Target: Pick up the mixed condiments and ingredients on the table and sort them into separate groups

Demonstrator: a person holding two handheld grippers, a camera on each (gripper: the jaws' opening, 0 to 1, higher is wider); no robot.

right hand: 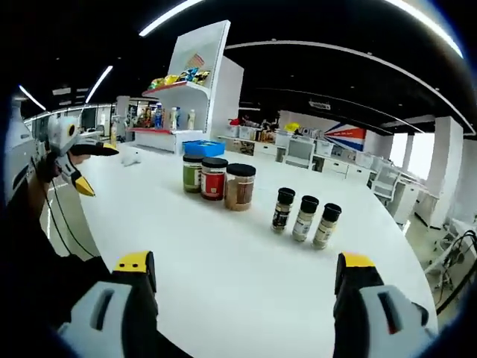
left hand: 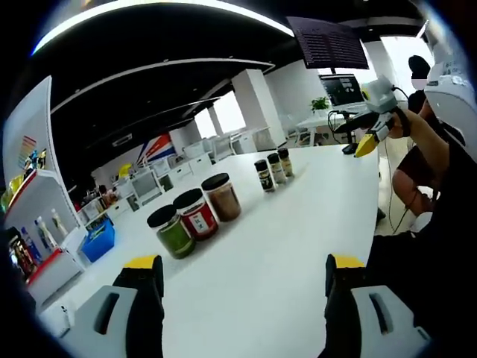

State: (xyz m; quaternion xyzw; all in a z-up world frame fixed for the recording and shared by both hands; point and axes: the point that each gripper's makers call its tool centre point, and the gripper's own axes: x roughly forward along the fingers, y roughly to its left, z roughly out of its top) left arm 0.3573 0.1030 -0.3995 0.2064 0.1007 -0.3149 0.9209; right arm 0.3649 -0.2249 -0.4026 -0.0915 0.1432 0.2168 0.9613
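- Three wide jars [right hand: 213, 181] and three slim spice bottles [right hand: 305, 217] stand upright on the white table [right hand: 246, 283], each group in its own row
- Left gripper [left hand: 244, 280] and right gripper [right hand: 242, 280] hover above the table, jaws spread, grasping nothing

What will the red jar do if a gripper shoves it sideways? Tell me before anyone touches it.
The red jar looks squat and wide-based, so it would probably slide on the smooth white table rather than tip. It stands close between the green jar and brown jar, so a sideways shove would likely knock a neighbour. It appears full, so fairly heavy.
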